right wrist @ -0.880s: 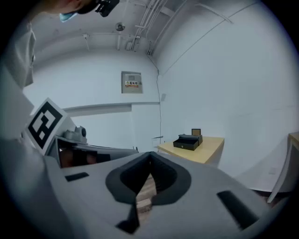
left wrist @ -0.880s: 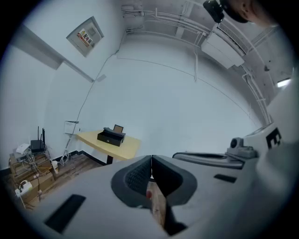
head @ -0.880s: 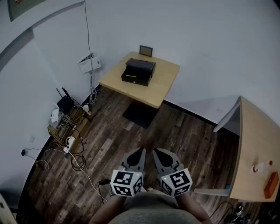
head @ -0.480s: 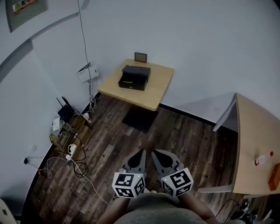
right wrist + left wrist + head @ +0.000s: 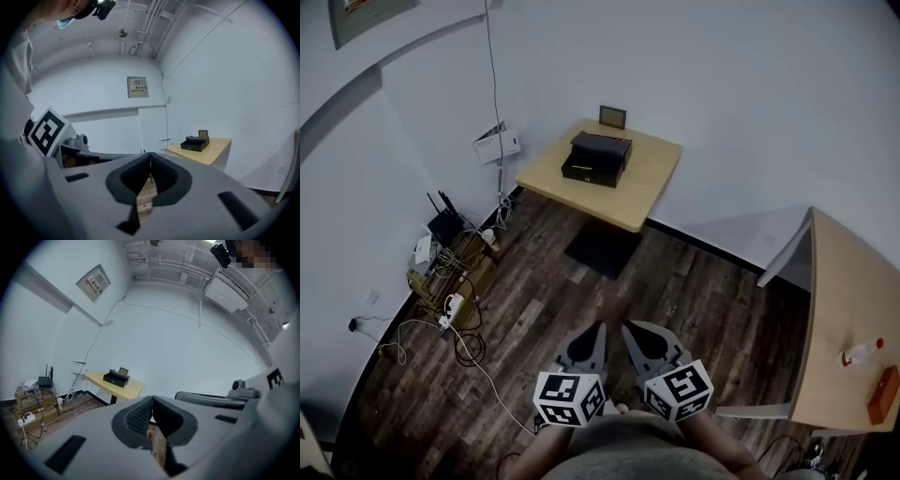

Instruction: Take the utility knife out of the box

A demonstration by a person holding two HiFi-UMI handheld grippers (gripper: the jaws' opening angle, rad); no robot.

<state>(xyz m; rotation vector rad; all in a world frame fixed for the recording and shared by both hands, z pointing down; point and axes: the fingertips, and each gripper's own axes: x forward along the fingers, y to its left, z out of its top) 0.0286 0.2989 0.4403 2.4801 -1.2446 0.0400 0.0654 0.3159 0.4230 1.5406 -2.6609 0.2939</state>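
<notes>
A black box (image 5: 598, 157) stands closed on a small light-wood table (image 5: 649, 187) across the room, against the white wall. The box also shows far off in the left gripper view (image 5: 116, 377) and the right gripper view (image 5: 195, 142). No utility knife can be seen. My left gripper (image 5: 601, 326) and right gripper (image 5: 626, 326) are held side by side low in front of the person, far from the table. Both point toward it with jaws shut and nothing between them (image 5: 152, 397) (image 5: 150, 153).
A small picture frame (image 5: 612, 116) stands behind the box. A router, power strip and loose cables (image 5: 441, 272) lie on the dark wood floor at left. A second table (image 5: 848, 319) at right carries a bottle (image 5: 861, 355) and an orange block (image 5: 882, 395).
The head view has swung slightly, so the table and box shift in the picture. Both grippers stay shut, side by side in the same place.
</notes>
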